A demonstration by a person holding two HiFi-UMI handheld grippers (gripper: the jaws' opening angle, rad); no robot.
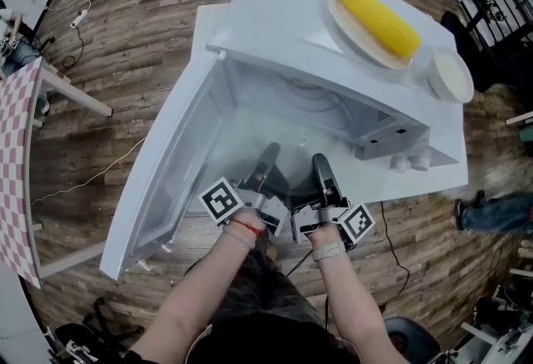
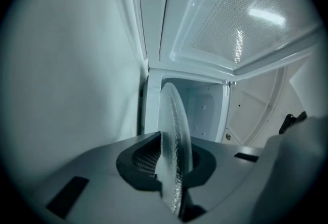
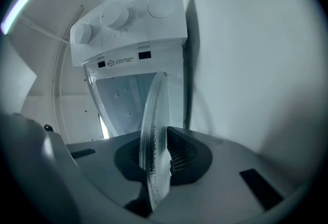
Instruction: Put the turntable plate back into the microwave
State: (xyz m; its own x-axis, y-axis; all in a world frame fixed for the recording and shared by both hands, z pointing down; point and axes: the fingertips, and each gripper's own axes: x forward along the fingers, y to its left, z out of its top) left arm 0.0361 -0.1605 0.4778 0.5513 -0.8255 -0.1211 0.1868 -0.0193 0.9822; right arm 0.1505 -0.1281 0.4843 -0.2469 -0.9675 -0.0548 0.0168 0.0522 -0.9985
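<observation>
The clear glass turntable plate is held edge-on between both grippers at the mouth of the white microwave. My left gripper is shut on the plate's left rim, and in the left gripper view its fingers clamp the glass. My right gripper is shut on the right rim of the plate. Both reach into the open cavity. The door hangs open to the left. In the head view the glass itself hardly shows.
On the microwave's top sit a plate with a corn cob and a white bowl. Its control knobs are at the right of the opening. A checkered table stands at the left, and cables lie on the wood floor.
</observation>
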